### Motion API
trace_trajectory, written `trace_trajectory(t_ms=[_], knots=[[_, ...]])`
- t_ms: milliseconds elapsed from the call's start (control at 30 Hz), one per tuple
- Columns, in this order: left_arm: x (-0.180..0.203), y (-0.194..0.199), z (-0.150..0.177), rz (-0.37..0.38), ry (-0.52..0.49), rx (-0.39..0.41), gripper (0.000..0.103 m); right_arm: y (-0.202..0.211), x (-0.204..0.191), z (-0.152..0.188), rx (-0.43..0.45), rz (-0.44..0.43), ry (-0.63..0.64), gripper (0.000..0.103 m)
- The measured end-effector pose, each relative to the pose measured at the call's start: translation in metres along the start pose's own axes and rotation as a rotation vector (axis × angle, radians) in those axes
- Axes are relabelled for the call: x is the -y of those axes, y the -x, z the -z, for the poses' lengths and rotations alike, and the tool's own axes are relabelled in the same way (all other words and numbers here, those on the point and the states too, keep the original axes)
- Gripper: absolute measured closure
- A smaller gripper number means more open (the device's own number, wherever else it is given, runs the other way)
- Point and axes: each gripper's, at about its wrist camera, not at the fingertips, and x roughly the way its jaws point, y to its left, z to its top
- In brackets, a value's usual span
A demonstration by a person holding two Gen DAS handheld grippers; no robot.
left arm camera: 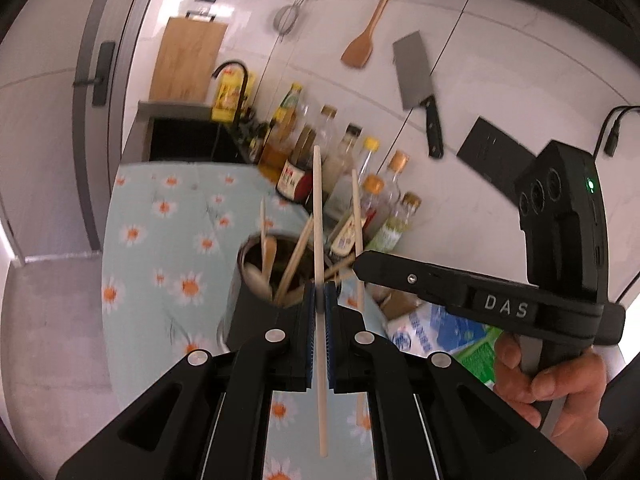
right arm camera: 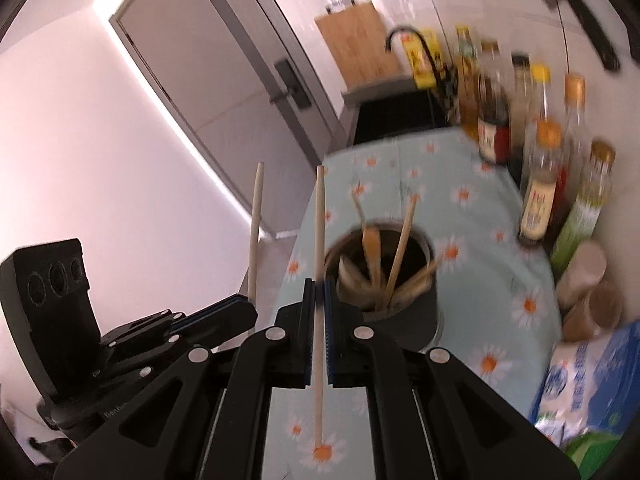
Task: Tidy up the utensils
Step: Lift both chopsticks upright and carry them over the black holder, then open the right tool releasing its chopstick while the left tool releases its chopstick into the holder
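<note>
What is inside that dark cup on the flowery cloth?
The cup holds several wooden chopsticks, a wooden spoon and a pale spoon. Their lower ends and the cup's bottom are hidden by its wall.

Left wrist view: looking forward along the left gripper (left arm camera: 319, 304), close above the utensil holder (left arm camera: 256, 304), facing the tiled wall (left arm camera: 460, 52) beyond the fingers.
Right wrist view: looking forward along the right gripper (right arm camera: 319, 300), close above the same holder, facing the door (right arm camera: 208, 64) and sink (right arm camera: 396, 116) ahead.
Cross-sight: right gripper visible to the right in the left view; left gripper low to the left in the right view.
Shared ground: holder, floral cloth (right arm camera: 472, 208), bottles (left arm camera: 360, 176), cutting board (left arm camera: 188, 60).
</note>
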Motion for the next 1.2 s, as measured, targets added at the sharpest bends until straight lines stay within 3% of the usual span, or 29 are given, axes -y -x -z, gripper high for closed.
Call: trace_trajectory(t_ms=[500, 667, 867, 1200], knots=[[-0.013, -0.019, -0.048, 0.065, -0.032, 0.205, 0.100, 0.024, 0.013, -0.049, 0.309, -0.026, 0.016, 0.098], [-0.023, -0.033, -0.058, 0.083, -0.013, 0.230, 0.100, 0.019, 0.016, -0.056, 0.383, -0.008, 0.025, 0.098], [-0.035, -0.048, -0.058, 0.101, -0.001, 0.291, 0.099, 0.004, 0.026, -0.057, 0.413, -0.003, 0.005, 0.098], [-0.044, -0.075, -0.039, 0.109, -0.016, 0.298, 0.099, -0.023, 0.049, -0.041, 0.378, 0.018, -0.025, 0.098]])
